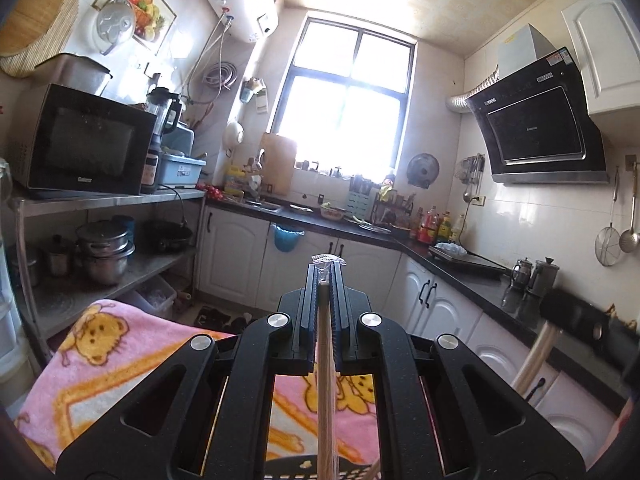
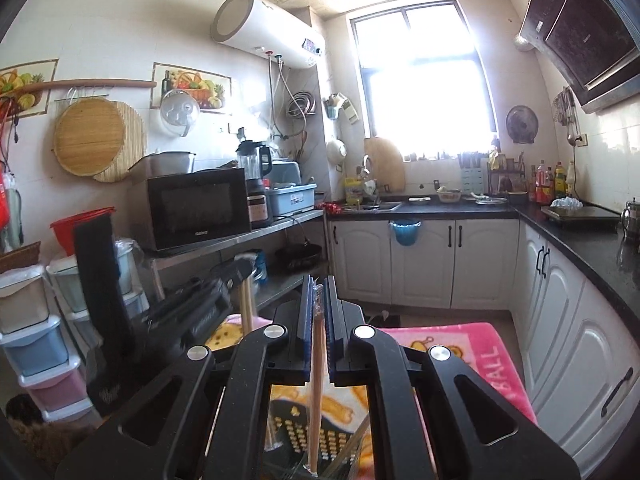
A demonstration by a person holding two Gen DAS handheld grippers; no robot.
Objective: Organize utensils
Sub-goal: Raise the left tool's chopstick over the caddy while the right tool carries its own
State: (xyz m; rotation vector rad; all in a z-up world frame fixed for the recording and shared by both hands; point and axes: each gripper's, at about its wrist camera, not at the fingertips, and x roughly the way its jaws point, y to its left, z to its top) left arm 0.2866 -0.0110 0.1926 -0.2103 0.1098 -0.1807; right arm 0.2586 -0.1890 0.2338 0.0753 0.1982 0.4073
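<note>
Chopsticks [image 1: 326, 380] in a clear wrapper are clamped in your left tongs [image 1: 327, 270], jaws pinched tight on them, wrapper end poking past the tips. Same deal w/ your right tongs [image 2: 318, 286]: closed on another wrapped pair [image 2: 317, 380]. Below both sits a black perforated basket [image 2: 316, 436] on a pink cartoon blanket [image 1: 100, 360]. Right gripper shows up blurry at the right edge of the left view, near the dark countertop [image 1: 480, 284]. Microwave [image 1: 84, 144] off to the left, window [image 1: 344, 104] straight ahead.
</note>
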